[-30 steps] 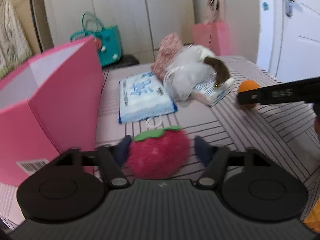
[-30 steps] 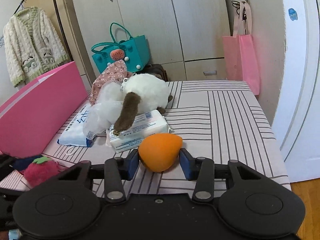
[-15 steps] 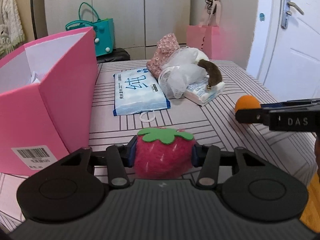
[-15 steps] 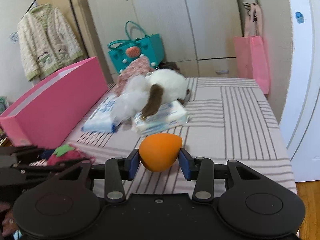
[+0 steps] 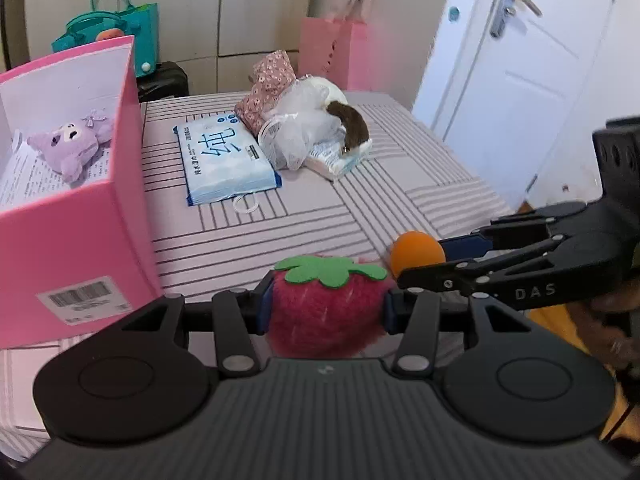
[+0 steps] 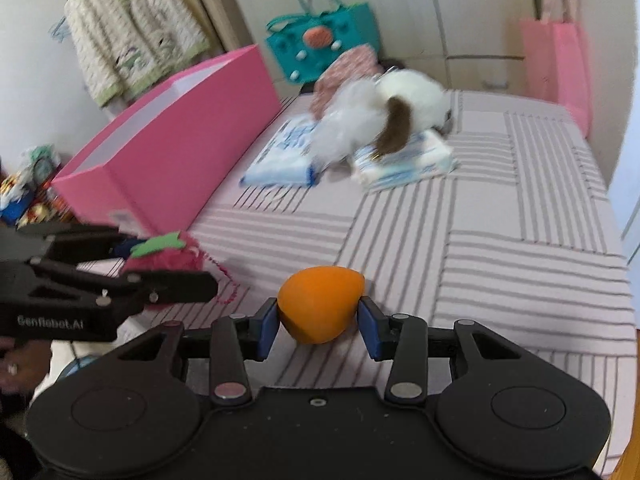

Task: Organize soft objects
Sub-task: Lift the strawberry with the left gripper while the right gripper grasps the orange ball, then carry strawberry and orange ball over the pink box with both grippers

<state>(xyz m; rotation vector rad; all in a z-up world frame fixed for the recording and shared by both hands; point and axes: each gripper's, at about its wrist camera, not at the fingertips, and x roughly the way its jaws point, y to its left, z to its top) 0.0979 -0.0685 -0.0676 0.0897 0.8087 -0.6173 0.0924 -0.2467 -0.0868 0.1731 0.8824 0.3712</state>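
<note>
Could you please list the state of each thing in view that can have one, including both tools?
Left tool: shut on the strawberry toy, lifted off the bed.
Right tool: shut on the orange sponge.
Pink box: open, a purple plush toy lying inside.
Large wipes pack: flat on the bed, closed.
White plush: slumped over the small wipes pack.
Door: shut.

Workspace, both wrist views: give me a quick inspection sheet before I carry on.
Surface: striped bed cover, mostly bare near the grippers.
Job's things: strawberry plush and orange egg held; purple plush in pink box; white plush on wipes packs.
Clutter: floral pouch, small ring.
Grippers: left gripper shut on strawberry plush, jaws just closed; right gripper shut on orange egg.
Cables: nothing seen.
Surroundings: wardrobe, teal bag, pink bag, door, cardigan.
</note>
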